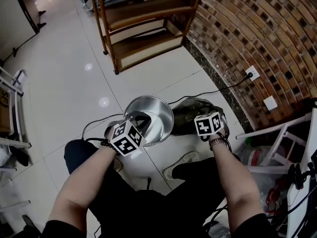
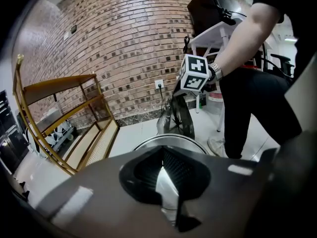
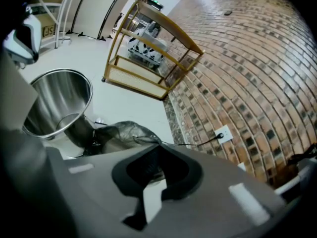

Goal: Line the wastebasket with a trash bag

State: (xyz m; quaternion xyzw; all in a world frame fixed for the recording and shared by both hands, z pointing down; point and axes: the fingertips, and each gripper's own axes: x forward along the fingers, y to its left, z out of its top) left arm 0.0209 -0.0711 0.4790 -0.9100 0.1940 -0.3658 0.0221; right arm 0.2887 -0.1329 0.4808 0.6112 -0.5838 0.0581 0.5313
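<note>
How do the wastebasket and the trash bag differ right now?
The wastebasket is shiny, rigid metal with a round open mouth; the trash bag is dark, limp and crumpled. The wastebasket is clamped at its rim by the left tongs; the trash bag hangs from the right tongs, outside it. Shared: shut tongs hold each, near the brick wall.

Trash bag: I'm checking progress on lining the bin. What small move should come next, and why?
Probably carry the right claw sideways so the trash bag hangs over the wastebasket. The bag dangles bunched from that shut claw beside the basket, not in it, while the left claw holds the rim.
</note>
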